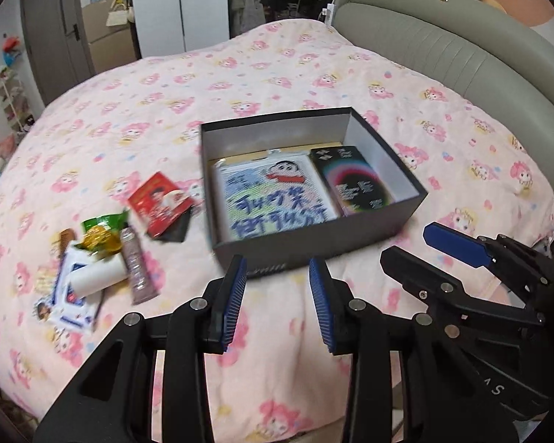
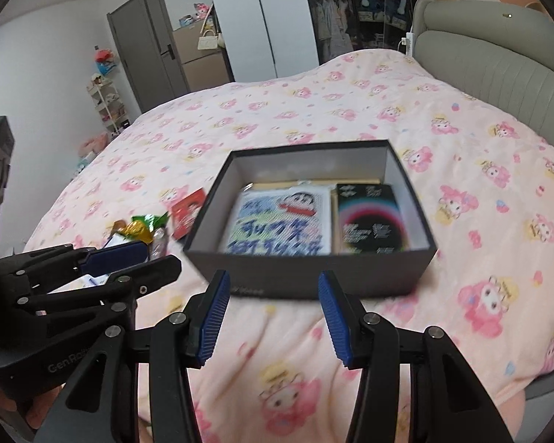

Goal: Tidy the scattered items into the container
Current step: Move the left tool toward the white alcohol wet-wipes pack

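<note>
A dark grey box (image 1: 314,245) with white inner walls stands open on the pink bedspread. In it lie a cartoon-printed pad (image 1: 273,195) and a black booklet (image 1: 354,184) side by side. Left of the box lie scattered items: a red packet (image 1: 158,203), a green and gold snack packet (image 1: 101,234), a glittery tube (image 1: 136,269), a white roll (image 1: 96,277) and a blue-white packet (image 1: 70,302). My left gripper (image 1: 278,269) hovers open just short of the box's near wall, nothing between its blue pads. My right gripper (image 2: 273,288) is open and empty too, in front of the box (image 2: 314,277).
The two grippers hang close beside each other: the right gripper (image 1: 410,243) shows in the left wrist view and the left gripper (image 2: 160,256) in the right wrist view. A grey-green padded headboard (image 1: 443,48) bounds the bed at the right. A wardrobe and door stand beyond the bed.
</note>
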### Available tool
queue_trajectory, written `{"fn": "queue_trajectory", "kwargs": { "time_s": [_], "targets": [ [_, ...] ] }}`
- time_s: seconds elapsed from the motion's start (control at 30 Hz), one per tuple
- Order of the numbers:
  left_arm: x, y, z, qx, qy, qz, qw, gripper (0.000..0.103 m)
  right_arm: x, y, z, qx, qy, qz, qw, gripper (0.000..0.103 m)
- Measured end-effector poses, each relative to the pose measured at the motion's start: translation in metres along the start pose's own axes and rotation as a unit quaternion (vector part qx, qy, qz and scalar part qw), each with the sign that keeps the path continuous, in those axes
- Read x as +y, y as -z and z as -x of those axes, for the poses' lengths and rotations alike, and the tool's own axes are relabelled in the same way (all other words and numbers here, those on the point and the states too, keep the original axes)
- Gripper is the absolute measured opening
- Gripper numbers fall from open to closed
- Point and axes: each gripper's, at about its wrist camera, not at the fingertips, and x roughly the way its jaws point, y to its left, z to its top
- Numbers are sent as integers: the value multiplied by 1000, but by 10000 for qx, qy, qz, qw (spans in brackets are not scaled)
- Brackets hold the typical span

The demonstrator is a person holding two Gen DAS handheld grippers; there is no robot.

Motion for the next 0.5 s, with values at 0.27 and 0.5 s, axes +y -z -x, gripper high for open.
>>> {"fn": "queue_trajectory", "kwargs": {
  "time_s": [0.27,0.5],
  "targets": [
    [21,31,24,-23,-90,312,9995,38,35,20,14,147,-210,416,9988,46],
    [45,53,35,-14,-239,578,9980,38,66,29,11,251,-442,747,9959,46]
  ]
}}
